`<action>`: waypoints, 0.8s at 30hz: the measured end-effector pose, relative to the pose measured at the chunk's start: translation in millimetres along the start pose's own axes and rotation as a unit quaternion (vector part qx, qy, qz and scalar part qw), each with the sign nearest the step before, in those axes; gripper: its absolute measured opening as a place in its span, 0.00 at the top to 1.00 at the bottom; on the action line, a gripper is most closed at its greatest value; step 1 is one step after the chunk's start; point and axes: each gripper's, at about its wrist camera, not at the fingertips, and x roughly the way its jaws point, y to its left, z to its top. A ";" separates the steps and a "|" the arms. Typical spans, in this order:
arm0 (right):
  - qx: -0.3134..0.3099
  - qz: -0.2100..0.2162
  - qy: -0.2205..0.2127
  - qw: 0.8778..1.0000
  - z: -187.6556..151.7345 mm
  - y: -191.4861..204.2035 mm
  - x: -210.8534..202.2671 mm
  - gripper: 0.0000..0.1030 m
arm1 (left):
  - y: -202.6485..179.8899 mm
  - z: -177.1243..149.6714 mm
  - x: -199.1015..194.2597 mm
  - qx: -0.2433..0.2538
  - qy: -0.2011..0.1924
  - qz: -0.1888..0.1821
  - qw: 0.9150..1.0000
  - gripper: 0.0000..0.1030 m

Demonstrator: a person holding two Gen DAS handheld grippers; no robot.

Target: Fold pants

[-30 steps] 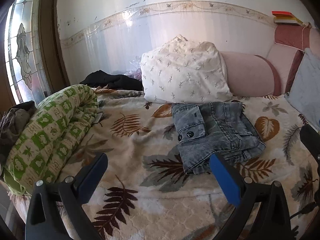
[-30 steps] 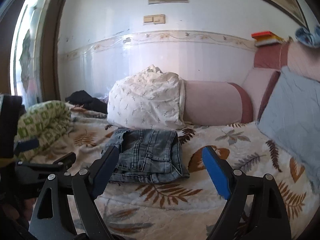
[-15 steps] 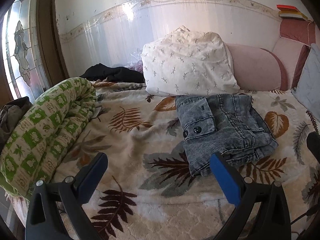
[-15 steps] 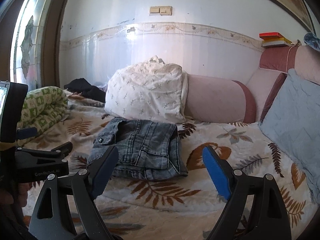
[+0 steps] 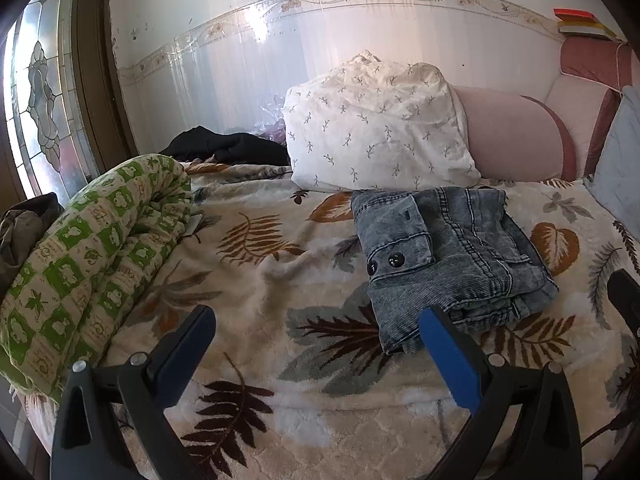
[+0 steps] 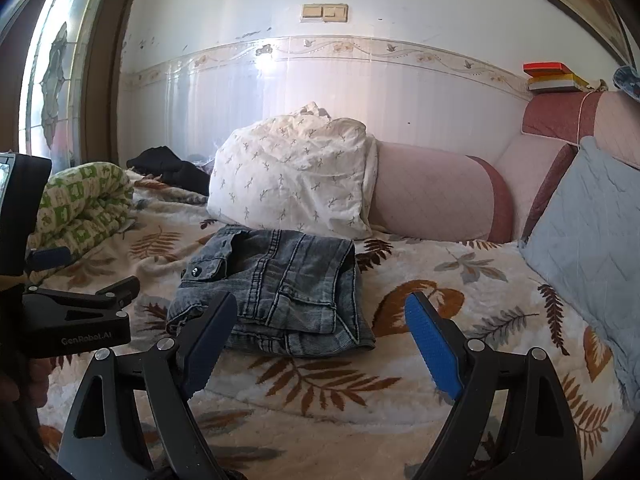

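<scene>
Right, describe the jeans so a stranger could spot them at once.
Start at the bed's leaf-print blanket and find the white sprigged pillow propped against the tiled wall. Just in front of it lie the jeans, folded into a compact bundle. They are the only grey-blue denim here, with two dark buttons on a flap.

The grey-blue denim pants (image 5: 452, 256) lie folded into a compact, layered bundle on the bed (image 5: 256, 312), near its head edge, just in front of the pillows, a two-buttoned flap uppermost, flat and unheld.
</scene>
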 end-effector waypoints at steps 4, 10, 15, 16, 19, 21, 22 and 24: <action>0.001 -0.001 0.001 1.000 -0.5 0.0 0.7 0.16 | 0.9 -0.1 -0.5 -0.002 0.000 0.000 1.000 0.00; 0.000 -0.002 0.000 1.000 -0.9 -0.9 1.0 0.16 | -0.1 -0.1 -1.6 -0.001 -0.001 0.000 1.000 0.00; 0.000 -0.002 0.002 1.000 -1.1 -0.7 1.1 0.16 | -0.5 0.2 -1.7 0.000 -0.002 0.000 1.000 0.00; 0.000 -0.002 0.002 1.000 -1.2 -1.6 1.4 0.16 | -0.6 0.2 -1.9 0.000 -0.002 0.000 1.000 0.00; 0.000 -0.002 0.001 1.000 -1.2 -1.8 1.4 0.16 | -1.1 0.0 -2.1 0.001 -0.003 0.000 1.000 0.00; -0.001 -0.002 0.001 1.000 -1.6 -2.3 2.1 0.16 | -0.9 0.2 -2.2 0.001 -0.003 -0.001 1.000 0.00; 0.000 -0.002 0.001 1.000 -1.5 -2.2 2.0 0.16 | -0.9 0.2 -2.3 0.001 -0.003 -0.001 1.000 0.00; 0.000 -0.002 0.001 1.000 -1.6 -2.7 2.4 0.16 | -0.4 0.5 -2.5 0.001 -0.004 -0.001 1.000 0.00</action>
